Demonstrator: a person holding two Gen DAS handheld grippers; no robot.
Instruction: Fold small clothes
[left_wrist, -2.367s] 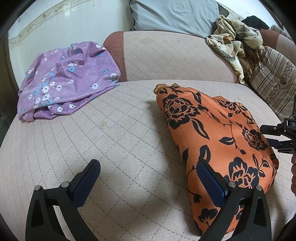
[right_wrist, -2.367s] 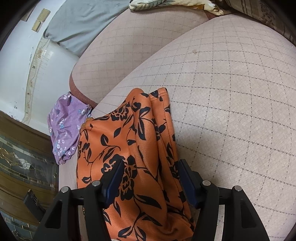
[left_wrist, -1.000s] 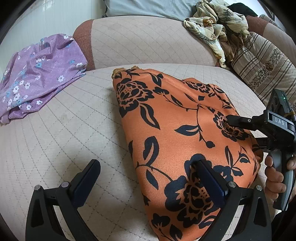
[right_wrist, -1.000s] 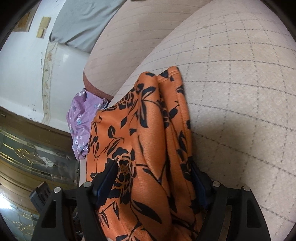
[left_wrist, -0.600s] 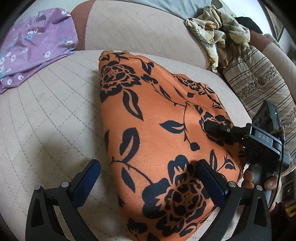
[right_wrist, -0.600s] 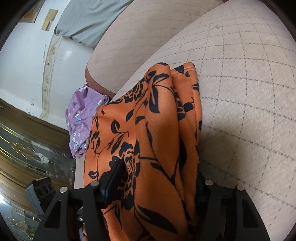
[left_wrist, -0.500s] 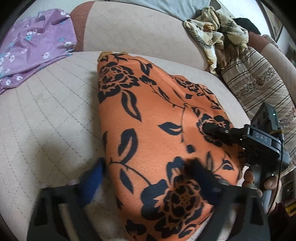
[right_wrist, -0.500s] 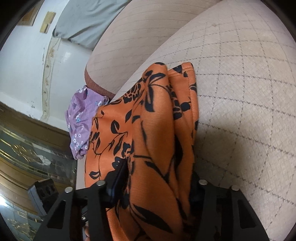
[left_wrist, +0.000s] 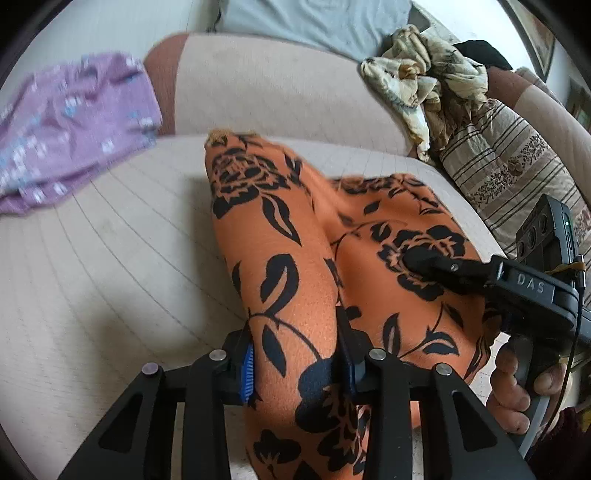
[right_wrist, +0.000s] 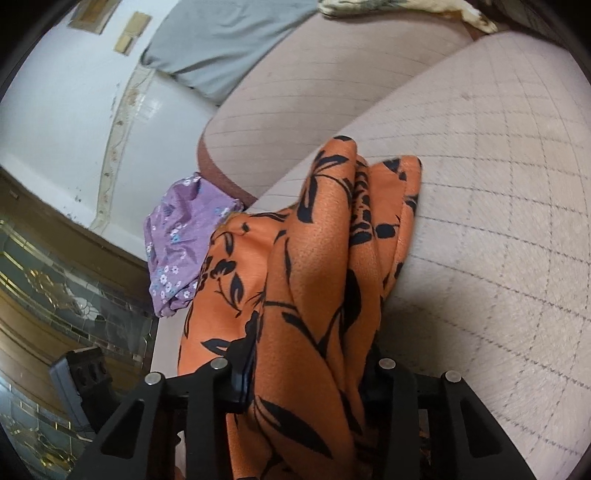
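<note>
The orange garment (left_wrist: 295, 258), printed with black flowers, lies on the quilted sofa seat (left_wrist: 110, 258), its far end reaching toward the backrest. All else is placed from it: a purple floral cloth (left_wrist: 66, 129) sits well apart on the seat's far left, and a crumpled beige cloth (left_wrist: 417, 77) lies on the backrest beyond its right side, above a striped cushion (left_wrist: 517, 173).

The left gripper (left_wrist: 295, 365) has just been closing and now pinches a bunched ridge of the garment's near left edge between its blue pads. The right gripper (right_wrist: 306, 373) has likewise been closing and clamps a thick gather of folds at the near right edge; in the left wrist view its black finger lies across the fabric's top, with a person's hand (left_wrist: 517, 384) on the handle.

The step in hand looks like the grasp before a fold: both near corners are taken and the cloth is starting to lift into two humps. The next move likely calls for raising both corners together, keeping the edge taut between them, and carrying it toward the far end so the layers land squarely rather than bunched.
</note>
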